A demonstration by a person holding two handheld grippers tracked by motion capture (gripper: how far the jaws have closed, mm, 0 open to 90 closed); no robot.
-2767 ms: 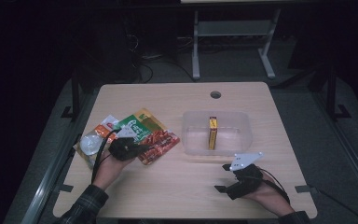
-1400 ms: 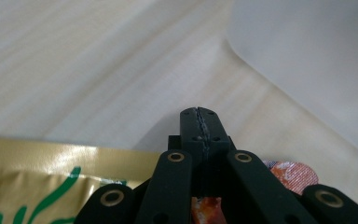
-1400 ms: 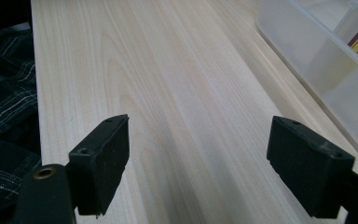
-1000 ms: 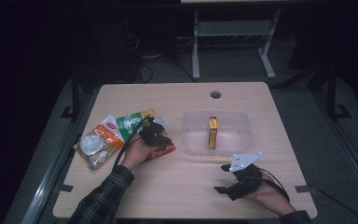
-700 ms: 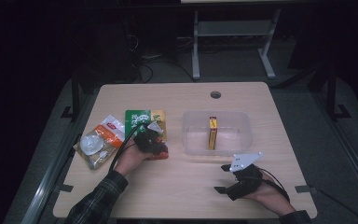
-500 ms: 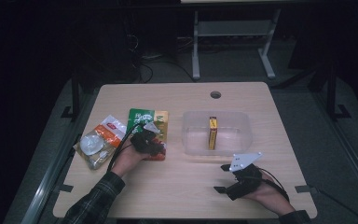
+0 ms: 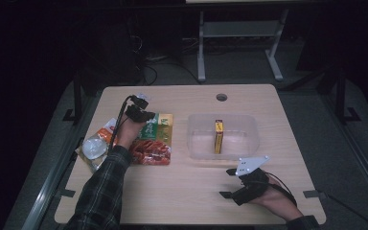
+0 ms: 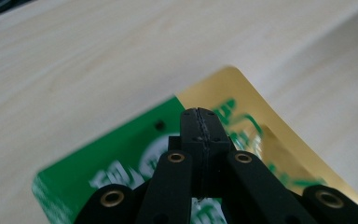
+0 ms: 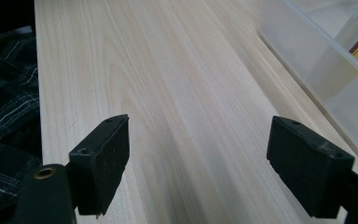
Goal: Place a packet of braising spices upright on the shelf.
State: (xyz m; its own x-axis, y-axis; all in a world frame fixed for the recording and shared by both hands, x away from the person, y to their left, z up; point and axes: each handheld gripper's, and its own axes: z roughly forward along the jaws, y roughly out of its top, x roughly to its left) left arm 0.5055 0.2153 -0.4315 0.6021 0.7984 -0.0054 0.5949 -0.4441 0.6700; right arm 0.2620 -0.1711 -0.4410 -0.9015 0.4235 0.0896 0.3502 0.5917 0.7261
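Red packet, clear bin flank green packet.

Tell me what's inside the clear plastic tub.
The clear tub holds one small yellow box standing on edge near its middle. The rest of its floor looks bare; nothing covers it, though the box hides a sliver behind itself.

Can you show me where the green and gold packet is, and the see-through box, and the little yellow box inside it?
Green and gold foil packet (image 8: 98, 154), left gripper view, its green half.
Clear plastic box (image 7: 250, 125), high view, its right rim.
Small yellow carton (image 7: 218, 136), high view, its top face.
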